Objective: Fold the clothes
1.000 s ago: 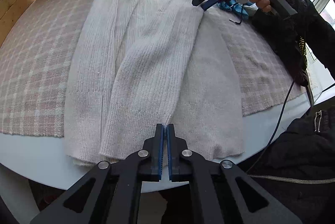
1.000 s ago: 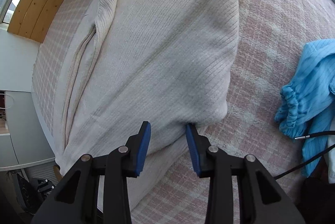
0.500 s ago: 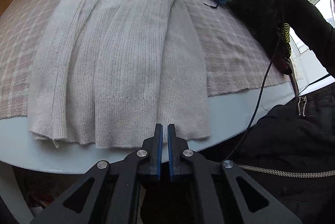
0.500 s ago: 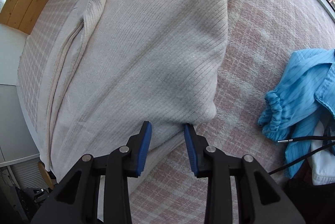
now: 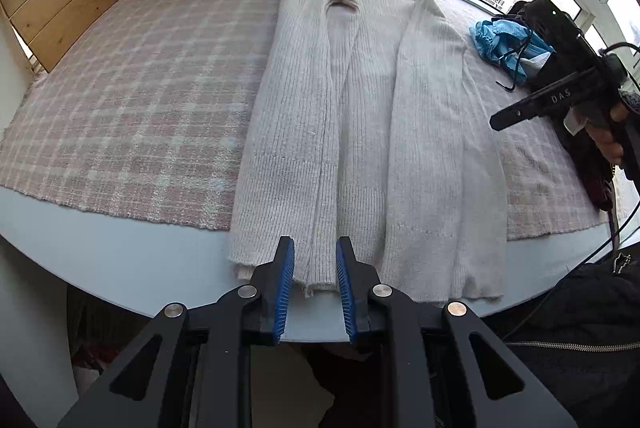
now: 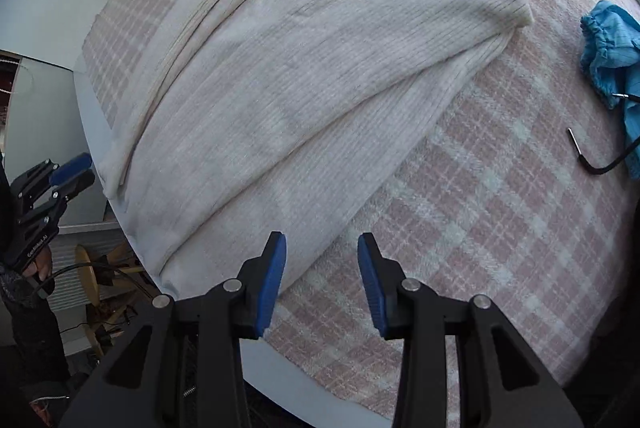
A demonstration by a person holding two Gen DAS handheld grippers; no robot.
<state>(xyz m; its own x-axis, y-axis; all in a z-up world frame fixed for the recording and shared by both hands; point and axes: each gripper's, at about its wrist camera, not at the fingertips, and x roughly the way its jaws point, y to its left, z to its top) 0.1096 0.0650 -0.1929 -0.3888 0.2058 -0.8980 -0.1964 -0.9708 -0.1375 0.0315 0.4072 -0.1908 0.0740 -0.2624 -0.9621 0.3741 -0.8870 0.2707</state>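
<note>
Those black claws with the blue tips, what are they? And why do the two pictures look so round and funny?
They are grabbing tools. A person holds one in each hand and squeezes to pinch things. Each tool carries a little wide-eyed camera, which bends the picture round. One picture looks along the left gripper, the other along the right gripper. Both are open and hold nothing. On the table lies a pink checked cloth, and on it a cream sweater with its sleeves folded in. The left gripper sits at the sweater's bottom edge; the right one hovers by its side. A blue garment is bunched up farther off. The job is folding clothes.
</note>
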